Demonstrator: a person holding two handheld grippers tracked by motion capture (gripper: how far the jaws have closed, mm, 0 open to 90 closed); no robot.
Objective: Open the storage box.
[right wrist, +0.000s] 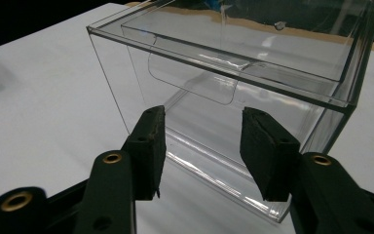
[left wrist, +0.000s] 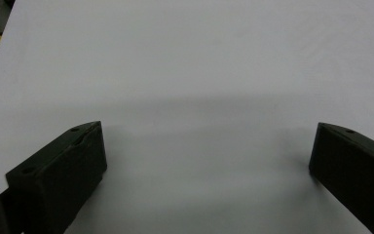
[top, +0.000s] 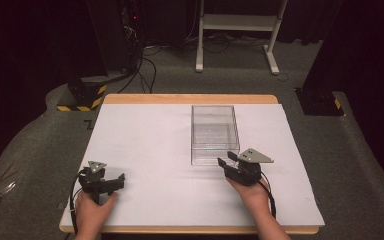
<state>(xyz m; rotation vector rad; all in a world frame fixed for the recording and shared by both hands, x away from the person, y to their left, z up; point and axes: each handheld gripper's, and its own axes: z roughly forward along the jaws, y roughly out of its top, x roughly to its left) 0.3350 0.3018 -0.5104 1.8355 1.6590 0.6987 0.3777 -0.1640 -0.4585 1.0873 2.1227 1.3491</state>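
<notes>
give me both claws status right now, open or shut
left claw: open, empty, over the white table.
right claw: open, empty, facing the clear box.

A wooden desk (top: 190,99) is covered almost wholly by a white sheet (top: 155,150), with bare wood left showing along the far and near edges. A clear plastic box (top: 214,134) is set directly on the sheet, right of the middle. The desk is surrounded by grey carpeted floor (top: 360,165).

White frame (top: 240,22) beyond table (top: 145,150)
</notes>
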